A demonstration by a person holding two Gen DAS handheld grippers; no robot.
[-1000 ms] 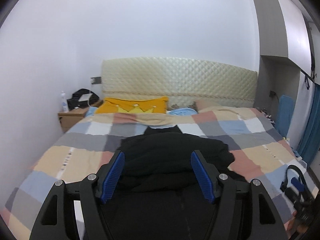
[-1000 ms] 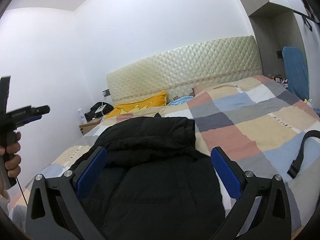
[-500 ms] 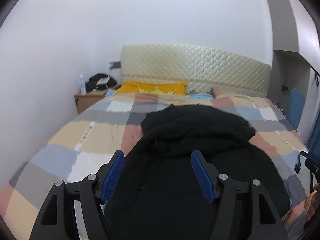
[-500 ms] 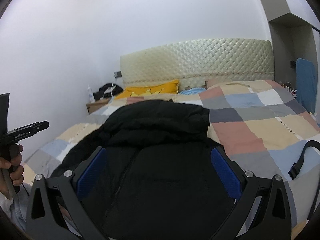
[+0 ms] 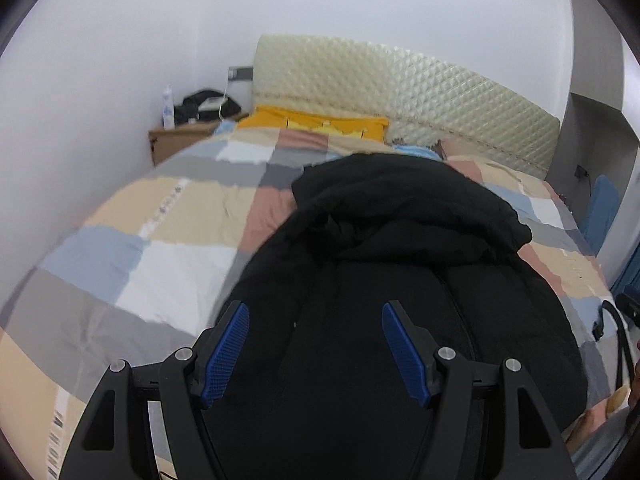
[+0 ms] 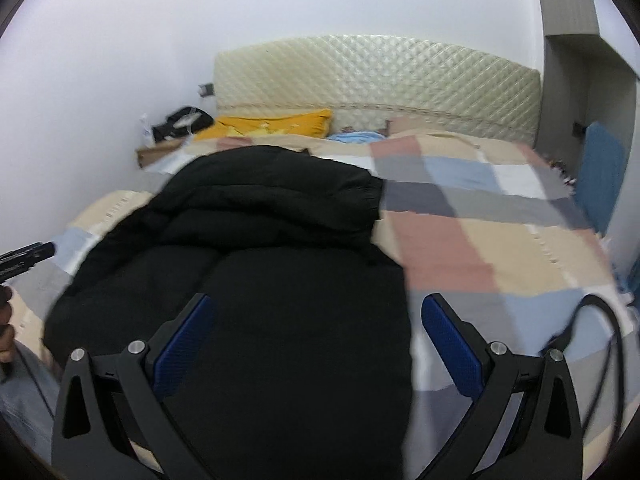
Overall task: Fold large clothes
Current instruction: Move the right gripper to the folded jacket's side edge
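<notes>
Puffy black hooded jacket (image 5: 400,272) spread on patchwork checked bedspread (image 5: 168,248), left gripper (image 5: 316,316) open above it, right gripper (image 6: 316,312) open too, nothing held.

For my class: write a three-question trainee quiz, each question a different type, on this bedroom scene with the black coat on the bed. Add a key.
1. True or false: the left gripper is clamped on the black coat.
2. Multiple choice: the yellow pillow lies (A) against the headboard, (B) on the nightstand, (C) on top of the coat.
3. Fill in: the coat lies on a checked ____.

Key: 1 false, its jaws stand open above the coat, as do the right gripper's. 2 A. 3 bedspread.
</notes>
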